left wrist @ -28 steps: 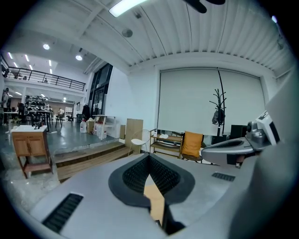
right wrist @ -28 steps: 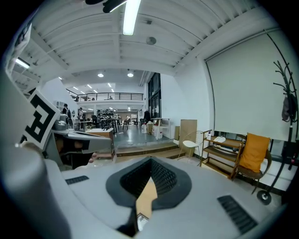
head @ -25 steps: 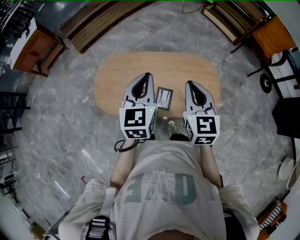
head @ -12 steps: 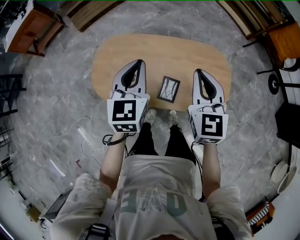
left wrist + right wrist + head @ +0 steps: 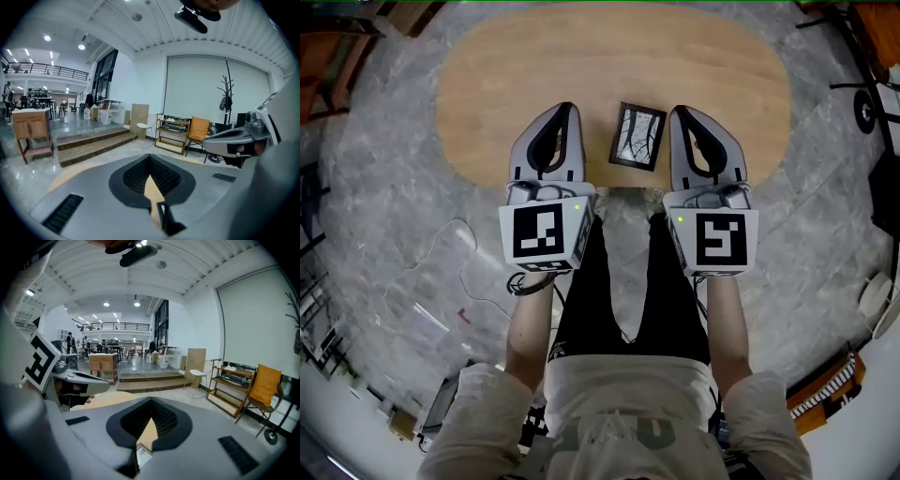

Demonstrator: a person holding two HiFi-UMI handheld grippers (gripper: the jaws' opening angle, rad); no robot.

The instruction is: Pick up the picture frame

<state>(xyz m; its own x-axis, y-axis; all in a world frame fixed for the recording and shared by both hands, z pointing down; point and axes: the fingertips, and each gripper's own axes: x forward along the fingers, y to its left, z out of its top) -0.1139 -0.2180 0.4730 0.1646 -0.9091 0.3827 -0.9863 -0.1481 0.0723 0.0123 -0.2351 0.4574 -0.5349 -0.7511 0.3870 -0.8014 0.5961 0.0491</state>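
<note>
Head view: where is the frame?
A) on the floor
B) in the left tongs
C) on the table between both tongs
C: the frame lies on the table between the left tongs and the right tongs, gripped by neither.

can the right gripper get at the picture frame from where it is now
Probably yes. The picture frame lies flat on the table just beside the right gripper, with nothing between them. But its jaws are shut, so they would need to open first.
</note>
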